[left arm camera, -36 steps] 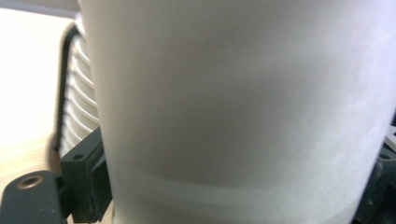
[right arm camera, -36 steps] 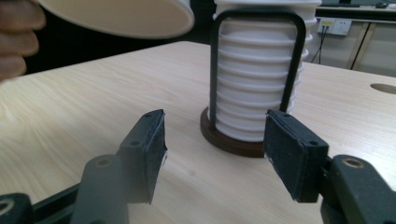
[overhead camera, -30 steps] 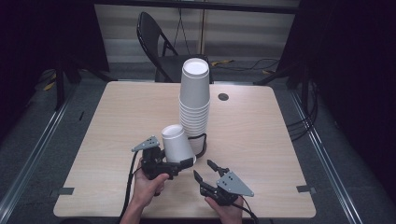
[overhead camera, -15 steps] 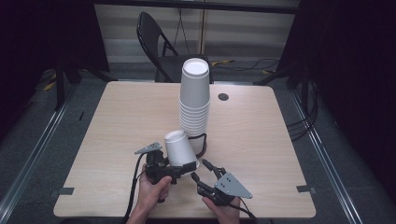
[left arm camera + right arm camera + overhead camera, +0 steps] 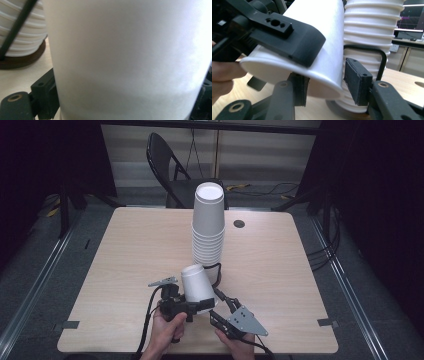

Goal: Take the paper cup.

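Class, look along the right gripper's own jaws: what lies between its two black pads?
In the right gripper view, the flattened rim of the white cup lies between the right gripper pads, which have just been closing; the left gripper pinches that rim.

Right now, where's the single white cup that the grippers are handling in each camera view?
High view: single cup, lower centre, upside down.
Left gripper view: its white wall spans the frame.
Right gripper view: rim and side, centre-left.
Shared landmark: the ribbed cup stack.

I see one white paper cup upside down and tilted, lifted off the table near its front edge; behind stands the tall inverted cup stack.
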A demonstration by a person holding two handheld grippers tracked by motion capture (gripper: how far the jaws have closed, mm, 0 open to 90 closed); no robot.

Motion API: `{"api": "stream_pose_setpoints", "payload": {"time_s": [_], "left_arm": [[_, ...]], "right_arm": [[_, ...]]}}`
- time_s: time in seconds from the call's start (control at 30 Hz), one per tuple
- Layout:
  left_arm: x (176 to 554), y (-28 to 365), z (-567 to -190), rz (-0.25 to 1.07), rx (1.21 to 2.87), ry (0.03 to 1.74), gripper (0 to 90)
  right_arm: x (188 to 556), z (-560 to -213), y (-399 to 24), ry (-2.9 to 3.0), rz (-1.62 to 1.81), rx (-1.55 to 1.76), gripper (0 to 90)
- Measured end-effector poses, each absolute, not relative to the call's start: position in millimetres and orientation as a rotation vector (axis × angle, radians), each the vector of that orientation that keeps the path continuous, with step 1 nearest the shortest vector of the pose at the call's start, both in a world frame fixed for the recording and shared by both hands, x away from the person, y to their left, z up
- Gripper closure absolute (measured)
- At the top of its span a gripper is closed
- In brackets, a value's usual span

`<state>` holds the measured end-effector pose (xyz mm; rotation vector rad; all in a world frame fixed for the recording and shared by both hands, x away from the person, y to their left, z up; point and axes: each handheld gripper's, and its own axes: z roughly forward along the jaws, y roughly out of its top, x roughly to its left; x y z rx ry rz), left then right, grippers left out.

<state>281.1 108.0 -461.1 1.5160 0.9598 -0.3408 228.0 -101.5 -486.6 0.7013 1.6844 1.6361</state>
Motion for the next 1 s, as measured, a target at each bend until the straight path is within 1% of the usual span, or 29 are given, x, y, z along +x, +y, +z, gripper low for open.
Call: {"api": "stream_pose_setpoints", "payload": {"time_s": [0.07, 0.17, 0.2, 0.27, 0.43, 0.53, 0.63, 0.7, 0.9, 1.0], "left_arm": [[279, 105, -460, -0.365, 1.501, 0.952, 9.7], [276, 101, -460, -0.365, 1.515, 0.938, 9.5], [276, 100, -460, -0.37, 1.515, 0.934, 9.4], [276, 99, -461, -0.375, 1.527, 0.929, 9.3], [275, 96, -463, -0.374, 1.537, 0.903, 8.4], [278, 98, -467, -0.392, 1.52, 0.889, 7.9], [280, 100, -467, -0.386, 1.507, 0.905, 6.8], [282, 100, -467, -0.392, 1.506, 0.889, 6.7], [286, 103, -464, -0.37, 1.488, 0.911, 4.7], [289, 105, -461, -0.333, 1.5, 0.912, 3.7]], "right_arm": [[229, -486, -100, 1.672, 1.642, 0.697, 56.2], [231, -485, -98, 1.658, 1.632, 0.688, 57.5], [232, -484, -98, 1.641, 1.631, 0.683, 59.8], [232, -483, -98, 1.638, 1.628, 0.684, 60.9], [233, -483, -98, 1.627, 1.632, 0.683, 70.8], [233, -485, -97, 1.63, 1.609, 0.689, 74.5], [235, -486, -98, 1.645, 1.6, 0.711, 82.2], [235, -487, -98, 1.645, 1.598, 0.722, 83.1], [235, -487, -100, 1.654, 1.601, 0.732, 85.2], [234, -487, -100, 1.66, 1.6, 0.726, 85.7]]}}
